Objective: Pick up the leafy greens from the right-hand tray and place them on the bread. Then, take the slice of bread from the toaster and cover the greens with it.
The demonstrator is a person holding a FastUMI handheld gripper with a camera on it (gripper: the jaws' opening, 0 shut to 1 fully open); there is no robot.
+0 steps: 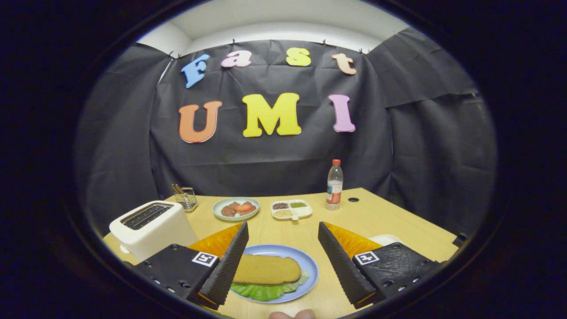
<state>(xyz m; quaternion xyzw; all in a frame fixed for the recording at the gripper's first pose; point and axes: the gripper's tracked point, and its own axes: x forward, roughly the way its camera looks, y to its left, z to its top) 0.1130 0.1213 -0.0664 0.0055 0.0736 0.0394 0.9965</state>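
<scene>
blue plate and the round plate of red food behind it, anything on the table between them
Nothing: in the gripper view bare table separates the blue plate from the plate of red food. The open fingers flank the blue plate.

The claw's [281, 248] left finger [226, 261] hides the plate's [310, 266] near-left rim; beyond that plate, the tray's [291, 209] contents are too small to tell.

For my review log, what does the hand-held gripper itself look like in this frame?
The hand-held gripper has two wedge-shaped fingers with ribbed inner faces, tapering forward. Each sits on a dark block body with small screw holes and a square black-and-white tag. No cables are visible.
</scene>
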